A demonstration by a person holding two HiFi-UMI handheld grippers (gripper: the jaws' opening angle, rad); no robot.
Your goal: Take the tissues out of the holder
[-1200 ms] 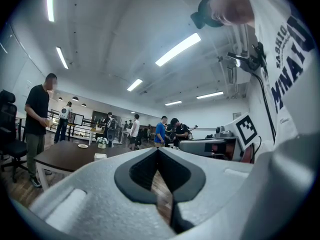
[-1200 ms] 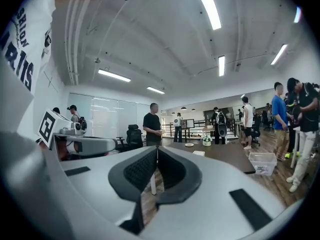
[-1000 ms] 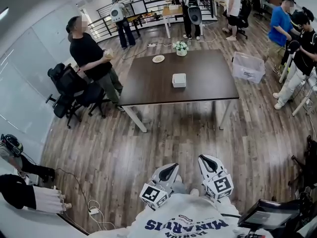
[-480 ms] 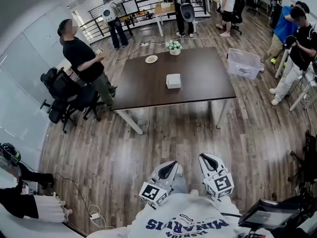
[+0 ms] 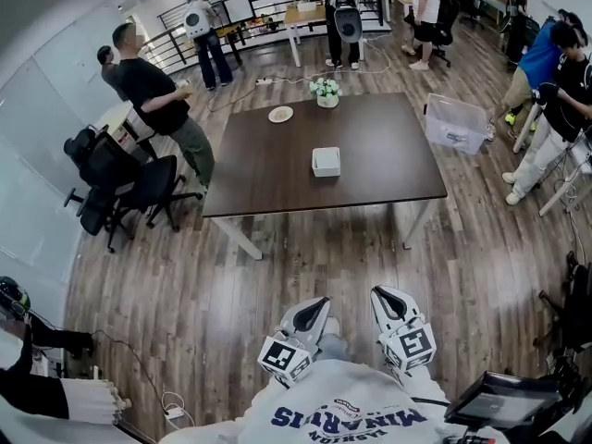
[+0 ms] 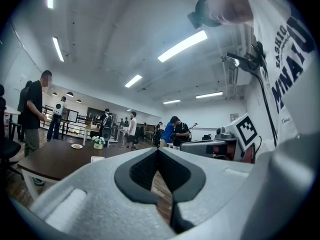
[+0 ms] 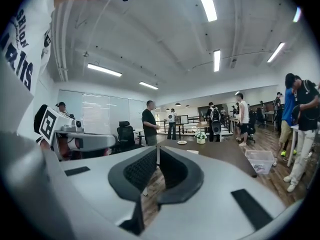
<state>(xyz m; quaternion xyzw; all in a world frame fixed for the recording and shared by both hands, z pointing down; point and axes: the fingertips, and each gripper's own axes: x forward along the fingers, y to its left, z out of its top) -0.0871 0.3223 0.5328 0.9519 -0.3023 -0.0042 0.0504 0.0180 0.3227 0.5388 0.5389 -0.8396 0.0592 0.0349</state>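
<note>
While both jaw pairs are clenched together on nothing, the pale grey left gripper point(image 5: 322, 303) and pale grey right gripper point(image 5: 382, 295) hover by the person's chest; what appears to be the white square tissue holder point(image 5: 326, 161) sits mid-table on the dark brown rectangular table point(image 5: 268, 174), well apart.

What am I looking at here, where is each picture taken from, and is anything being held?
There is no robot: a person holds a two-jaw gripper in each hand. The head view comes from a camera on their head, looking down at the left gripper and right gripper. The other two views come from cameras riding on each gripper, looking along its jaws. Both pairs of jaws are closed and hold nothing. Ahead, across the wooden floor, stands a dark brown rectangular table. On it sit a white square tissue holder, a small round plate and a pot of white flowers. The grippers are far from the holder.
</note>
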